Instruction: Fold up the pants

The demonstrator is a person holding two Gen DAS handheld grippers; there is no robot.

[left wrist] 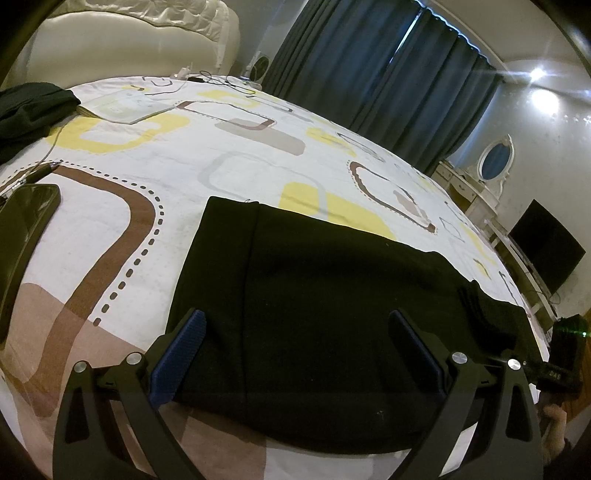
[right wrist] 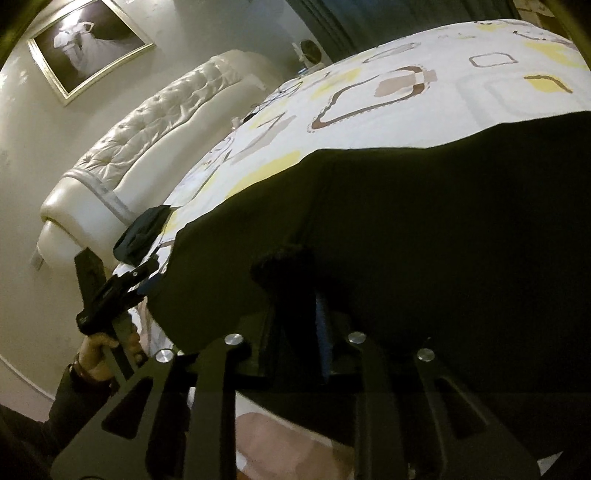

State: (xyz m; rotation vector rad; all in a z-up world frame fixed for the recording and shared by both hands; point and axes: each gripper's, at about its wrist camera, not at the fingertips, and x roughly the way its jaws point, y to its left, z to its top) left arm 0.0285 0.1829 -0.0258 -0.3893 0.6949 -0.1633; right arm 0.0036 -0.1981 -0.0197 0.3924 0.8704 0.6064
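The bed, under a patterned sheet, stands in a room with dark curtains. Black pants lie folded at its near edge. The left gripper is spread wide over them; the right gripper is clenched on a bunched pants edge.

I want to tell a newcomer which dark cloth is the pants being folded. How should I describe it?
Start at the bed with the patterned sheet. The pants are the large flat black cloth near its front edge, under the open left tool and pinched by the right tool. The other dark garment lies crumpled, far off near the white headboard.
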